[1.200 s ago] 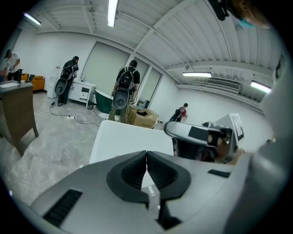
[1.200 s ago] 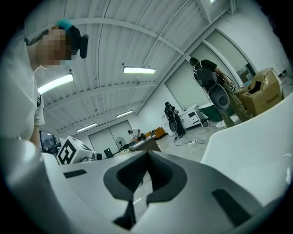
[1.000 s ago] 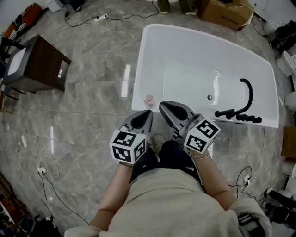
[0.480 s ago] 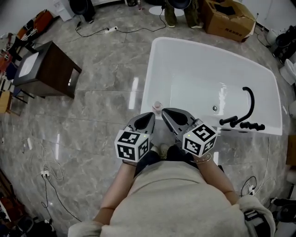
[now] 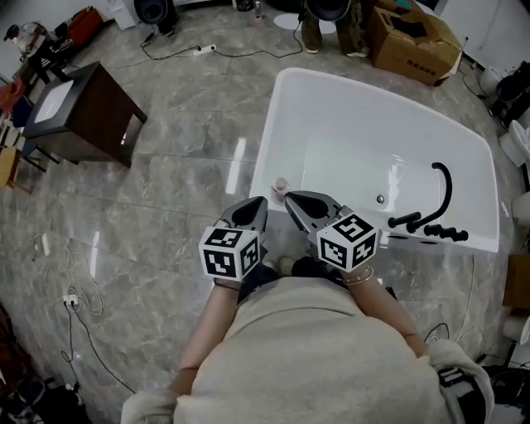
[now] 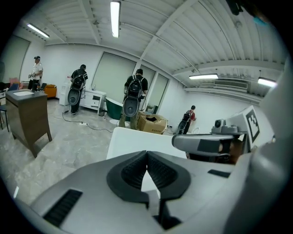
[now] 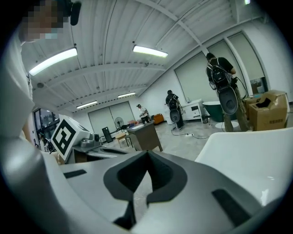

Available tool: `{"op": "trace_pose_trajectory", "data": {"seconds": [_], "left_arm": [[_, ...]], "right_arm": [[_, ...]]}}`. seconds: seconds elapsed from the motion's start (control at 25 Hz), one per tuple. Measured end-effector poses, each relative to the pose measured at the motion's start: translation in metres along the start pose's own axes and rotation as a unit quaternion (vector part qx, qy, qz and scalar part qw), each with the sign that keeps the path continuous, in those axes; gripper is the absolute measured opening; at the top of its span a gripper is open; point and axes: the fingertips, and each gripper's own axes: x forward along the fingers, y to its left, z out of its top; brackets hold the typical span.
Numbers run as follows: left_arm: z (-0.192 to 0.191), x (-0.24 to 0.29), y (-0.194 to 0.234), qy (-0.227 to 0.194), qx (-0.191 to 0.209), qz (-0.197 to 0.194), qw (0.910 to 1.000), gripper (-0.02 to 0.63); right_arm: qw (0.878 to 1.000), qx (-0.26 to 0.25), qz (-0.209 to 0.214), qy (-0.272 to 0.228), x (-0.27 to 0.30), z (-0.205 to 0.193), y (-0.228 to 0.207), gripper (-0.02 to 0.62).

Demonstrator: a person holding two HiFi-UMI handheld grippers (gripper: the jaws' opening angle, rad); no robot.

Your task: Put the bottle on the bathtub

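**Head view: bottle on tub corner, both grippers clenched and empty**

Far left, a dark bench (image 5: 83,116) is noted on the grey marbled floor (image 5: 166,186), with a pale sheet lying on its top. A white power strip (image 5: 203,50) with its lead is seen on the floor further up. A thin loose cable (image 5: 83,319) is trailed across the floor at lower left.

Left gripper (image 5: 261,202): held low in front of the person and pointed toward the tub's near left corner. In the left gripper view its jaws are seen clenched tip to tip, with nothing caught between the pads.

Bottle (image 5: 280,189): small, pale and pinkish at the top. It is stood on the rim of the bathtub (image 5: 272,141) at that near left corner. It is found just ahead of the two gripper tips and between them. Whether either tip touches it cannot be told from above. It is gripped by neither.

Right gripper (image 5: 291,199): held just beside the left one and angled toward the same corner. In the right gripper view its jaws are seen closed together and empty, with floor and the tub's white edge showing beyond them.

Right of the grippers, a round drain fitting (image 5: 379,199) is seen on the white basin wall. A black curved faucet (image 5: 443,186) with handles is mounted on the near rim toward the right end. A cardboard box (image 5: 414,37) is noted on the floor beyond the tub. A person's legs (image 5: 331,21) are seen beside it at the top edge.
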Motion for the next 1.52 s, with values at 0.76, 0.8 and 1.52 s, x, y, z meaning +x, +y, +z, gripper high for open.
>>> {"op": "trace_pose_trajectory", "data": {"seconds": [0.76, 0.8, 1.52], "left_arm": [[-0.018, -0.001, -0.009, 0.024, 0.006, -0.007, 0.9997, 0.006], [-0.019, -0.002, -0.01, 0.024, 0.006, -0.008, 0.9997, 0.006], [-0.026, -0.005, -0.023, 0.031, 0.011, -0.021, 0.9992, 0.006]], "right_arm": [[1.0, 0.005, -0.003, 0.024, -0.001, -0.02, 0.005, -0.002], [1.0, 0.005, -0.003, 0.022, -0.001, -0.019, 0.006, -0.002], [1.0, 0.004, -0.009, 0.018, -0.012, -0.023, 0.01, -0.002]]}}
